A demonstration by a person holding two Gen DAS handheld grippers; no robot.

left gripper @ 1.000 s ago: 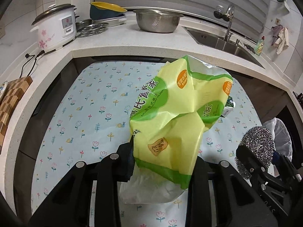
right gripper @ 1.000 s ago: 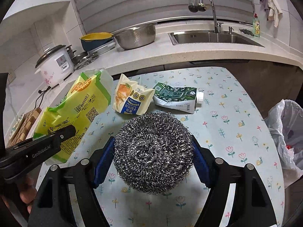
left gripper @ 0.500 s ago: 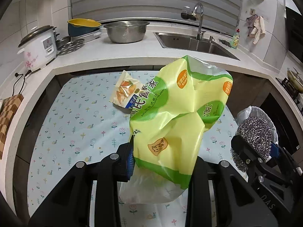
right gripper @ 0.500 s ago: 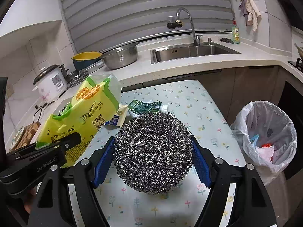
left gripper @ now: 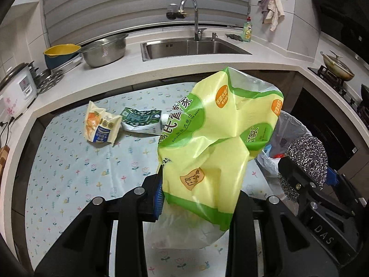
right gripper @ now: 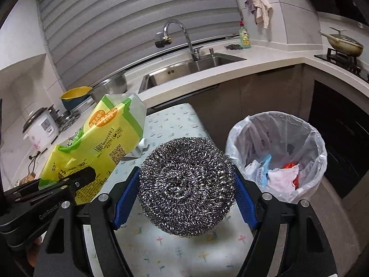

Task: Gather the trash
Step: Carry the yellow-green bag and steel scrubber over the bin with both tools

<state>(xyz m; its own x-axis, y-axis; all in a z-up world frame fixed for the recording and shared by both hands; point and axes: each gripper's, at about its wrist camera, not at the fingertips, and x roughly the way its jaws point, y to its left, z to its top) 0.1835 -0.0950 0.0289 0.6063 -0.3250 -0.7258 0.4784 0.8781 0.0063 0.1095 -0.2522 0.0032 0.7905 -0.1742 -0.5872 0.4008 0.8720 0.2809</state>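
My left gripper [left gripper: 198, 198] is shut on a crumpled yellow-green tissue wrapper [left gripper: 216, 138], held up over the floral table [left gripper: 69, 166]; the same wrapper [right gripper: 101, 138] shows at the left of the right wrist view. My right gripper [right gripper: 186, 189] is shut on a round steel wool scrubber [right gripper: 186, 184], also seen as the scrubber [left gripper: 306, 161] at the right of the left wrist view. A trash bin lined with a white bag [right gripper: 276, 152], holding several scraps, stands on the floor right of the table. An orange-blue snack packet [left gripper: 100, 127] and a flattened green carton [left gripper: 140, 120] lie on the table.
White counter [left gripper: 161, 69] wraps behind the table with a sink [left gripper: 191, 48] and faucet, steel colander [left gripper: 103, 50], yellow-blue bowl [left gripper: 61, 54] and rice cooker [left gripper: 16, 87]. A stove with a pan [right gripper: 343, 43] is at far right. Dark cabinets stand behind the bin.
Both grippers have swung rightward with their loads still held. The bin has come into full view on the right, and the packet and carton now lie off to the left.
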